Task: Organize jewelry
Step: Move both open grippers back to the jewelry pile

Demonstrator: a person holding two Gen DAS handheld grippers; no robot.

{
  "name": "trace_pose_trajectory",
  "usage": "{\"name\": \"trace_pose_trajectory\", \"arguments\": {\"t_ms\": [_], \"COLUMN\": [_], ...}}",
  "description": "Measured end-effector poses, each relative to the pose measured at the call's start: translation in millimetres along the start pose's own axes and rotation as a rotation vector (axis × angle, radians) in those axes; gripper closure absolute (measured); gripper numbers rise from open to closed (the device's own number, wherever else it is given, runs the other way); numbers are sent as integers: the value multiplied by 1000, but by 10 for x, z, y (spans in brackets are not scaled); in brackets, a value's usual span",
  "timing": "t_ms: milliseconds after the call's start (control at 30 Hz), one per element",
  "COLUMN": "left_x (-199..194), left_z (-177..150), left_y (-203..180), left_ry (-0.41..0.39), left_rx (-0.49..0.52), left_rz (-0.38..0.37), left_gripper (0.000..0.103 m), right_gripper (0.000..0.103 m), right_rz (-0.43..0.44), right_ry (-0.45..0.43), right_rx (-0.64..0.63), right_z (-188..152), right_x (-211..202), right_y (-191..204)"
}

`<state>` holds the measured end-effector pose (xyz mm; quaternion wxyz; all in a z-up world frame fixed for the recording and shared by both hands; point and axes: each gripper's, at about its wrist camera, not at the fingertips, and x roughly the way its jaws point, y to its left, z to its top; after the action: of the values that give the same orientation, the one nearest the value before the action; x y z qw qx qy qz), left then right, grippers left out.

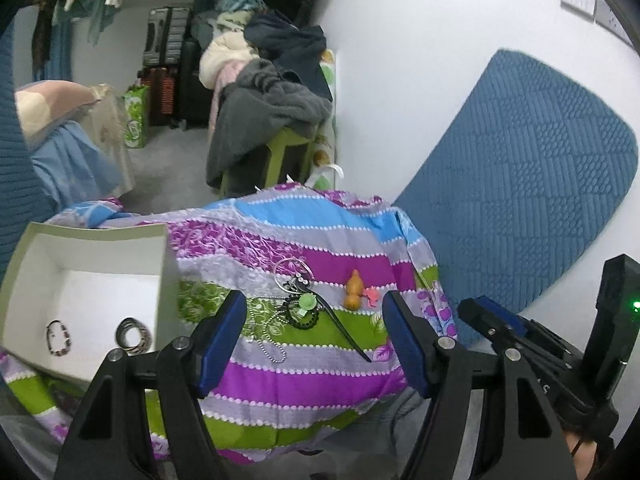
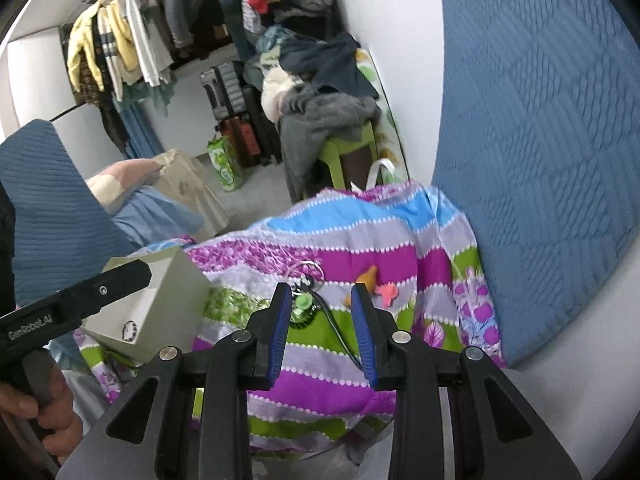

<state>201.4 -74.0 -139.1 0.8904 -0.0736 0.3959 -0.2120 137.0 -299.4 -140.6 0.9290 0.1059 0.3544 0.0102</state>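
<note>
Jewelry (image 1: pixel 298 304) lies heaped between our left gripper (image 1: pixel 316 328)'s wide, empty jaws; its black hairpin (image 1: pixel 344 330) slants back toward the right pad. Our right gripper (image 2: pixel 322 320)'s jaws stand narrowly apart, empty, beyond it.

in the left wrist view the white box (image 1: pixel 86 236) is cut off at nine o'clock by the picture's edge, and the tangled jewelry pile (image 1: pixel 298 304) is too small to sort piece from piece. in the right wrist view the left gripper's body hides most of that box (image 2: pixel 160 300).
</note>
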Motion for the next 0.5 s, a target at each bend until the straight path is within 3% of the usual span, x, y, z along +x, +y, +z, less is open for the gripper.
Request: {"name": "trace_pose_trajectory", "arguments": {"t_ms": [500], "left_x": [1396], "left_z": [-118], "left_y": [113], "left_ry": [225], "left_rx": [14], "left_rz": [-33], "left_gripper": [57], "right_gripper": [75], "right_rz": [18], "right_ry": [145], "right_rx": [81], "right_z": [-10], "right_x": [998], "right_y": [-401]}}
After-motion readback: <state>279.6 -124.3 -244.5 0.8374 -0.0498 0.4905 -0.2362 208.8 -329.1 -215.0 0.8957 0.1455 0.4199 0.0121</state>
